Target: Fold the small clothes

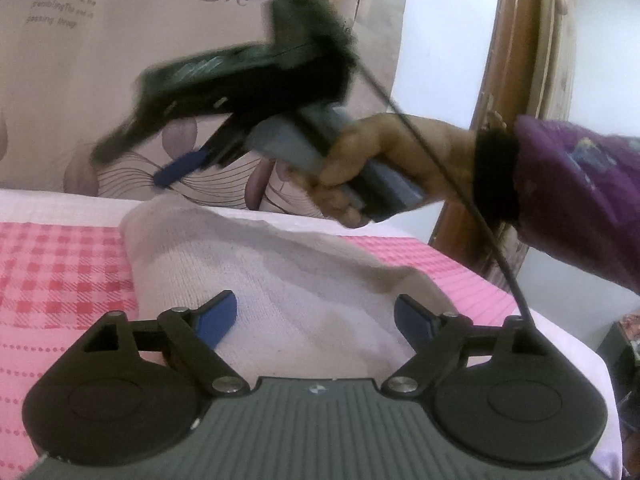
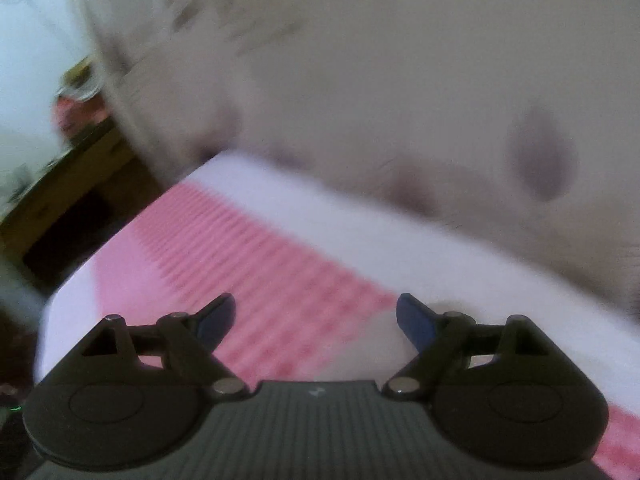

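Over the grey cloth [image 1: 280, 280], left gripper [image 1: 314, 320] spreads wide, empty.

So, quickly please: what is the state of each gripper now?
Left gripper: open, holding nothing, over the white cloth.
Right gripper: open, holding nothing, raised above the pink checked cover.

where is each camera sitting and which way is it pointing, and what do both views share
Left wrist: sits on the left tool, faces forward over the grey-white garment on the pink checked cloth; shows its open blue fingers, plus the right hand holding the right tool above.
Right wrist: sits on the right tool, faces down over the cloth's edge toward the patterned curtain; blurred, fingers open and empty.
Shared: pink cloth, curtain.
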Motion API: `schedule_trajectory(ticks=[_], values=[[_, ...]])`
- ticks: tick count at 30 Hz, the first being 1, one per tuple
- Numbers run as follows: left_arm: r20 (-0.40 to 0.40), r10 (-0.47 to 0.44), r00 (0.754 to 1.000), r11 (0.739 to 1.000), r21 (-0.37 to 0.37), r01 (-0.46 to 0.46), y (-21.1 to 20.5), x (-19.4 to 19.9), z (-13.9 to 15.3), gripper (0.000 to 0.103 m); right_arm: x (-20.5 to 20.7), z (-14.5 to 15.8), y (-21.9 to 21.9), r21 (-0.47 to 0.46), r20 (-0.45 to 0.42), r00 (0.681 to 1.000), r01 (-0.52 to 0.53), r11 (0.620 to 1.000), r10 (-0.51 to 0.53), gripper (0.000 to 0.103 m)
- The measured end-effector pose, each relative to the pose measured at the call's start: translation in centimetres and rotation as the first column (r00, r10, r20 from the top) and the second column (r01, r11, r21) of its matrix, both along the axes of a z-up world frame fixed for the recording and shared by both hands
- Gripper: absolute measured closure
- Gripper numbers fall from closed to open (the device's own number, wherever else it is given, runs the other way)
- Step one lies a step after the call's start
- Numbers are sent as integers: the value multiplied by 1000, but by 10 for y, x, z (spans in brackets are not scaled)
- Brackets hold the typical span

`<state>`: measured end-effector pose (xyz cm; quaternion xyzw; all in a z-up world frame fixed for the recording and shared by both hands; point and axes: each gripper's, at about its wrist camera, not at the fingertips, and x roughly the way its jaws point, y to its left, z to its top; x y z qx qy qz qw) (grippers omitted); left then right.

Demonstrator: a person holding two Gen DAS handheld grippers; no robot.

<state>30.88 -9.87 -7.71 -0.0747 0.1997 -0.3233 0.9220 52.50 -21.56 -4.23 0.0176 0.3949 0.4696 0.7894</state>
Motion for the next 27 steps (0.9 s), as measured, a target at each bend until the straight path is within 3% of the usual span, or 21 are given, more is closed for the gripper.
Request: schedule_trajectory(ticks=[2, 4, 5, 7, 9, 10, 11, 12, 13, 15, 16, 18, 20, 27], values=[[-3, 1, 1000, 1000, -2, -1, 0, 0, 0, 18, 5, -14, 23, -113, -25, 999, -25, 993, 23, 15], [-3, 2, 1000, 1000, -3, -2, 0, 0, 0, 18, 18, -36, 37, -174, -108, 994, -26, 984, 7, 15], [-5, 4, 1000, 1000, -5, -4, 0, 1, 0, 18, 22, -45, 43, -233, -88, 996, -11, 972, -10, 15], [-9, 3, 1000, 1000, -13, -4, 0, 2, -1, 17, 24, -56, 46, -358, 55, 995, 100, 928, -86, 16], [-13, 3, 1000, 1000, -19, -4, 1, 2, -1, 17, 38, -55, 32, -287, 65, 978, 210, 935, -200, 18], [-16, 4, 1000, 1000, -23, -5, 2, 2, -2, 17, 39, -48, 24, -261, 121, 960, 277, 925, -254, 17], [-17, 4, 1000, 1000, -27, -4, 2, 2, -2, 17, 38, -39, 14, -260, 215, 918, 382, 887, -333, 17], [-17, 5, 1000, 1000, -27, -5, 3, 1, -2, 17, 39, -30, 0, -219, 240, 888, 443, 869, -392, 17], [-14, 6, 1000, 1000, -24, -6, 2, 0, -2, 17, 39, -20, -20, -134, 212, 871, 476, 869, -444, 17], [-11, 7, 1000, 1000, -19, -7, 1, -1, -2, 17, 22, -1, -57, 55, 146, 878, 454, 889, -457, 15], [-12, 6, 1000, 1000, -21, -6, 1, 0, -2, 17, 10, 6, -70, 85, 147, 882, 440, 894, -448, 14], [-14, 5, 1000, 1000, -29, -5, 2, 0, -2, 17, -22, 12, -95, 77, 146, 867, 471, 879, -477, 14], [-16, 4, 1000, 999, -36, -5, 3, 2, -1, 16, -62, 4, -126, 123, 78, 864, 487, 865, -498, 13], [-3, 0, 1000, 998, -64, -1, 7, 0, -1, 10, -227, -40, -203, 183, 39, 773, 617, 765, -633, 8]])
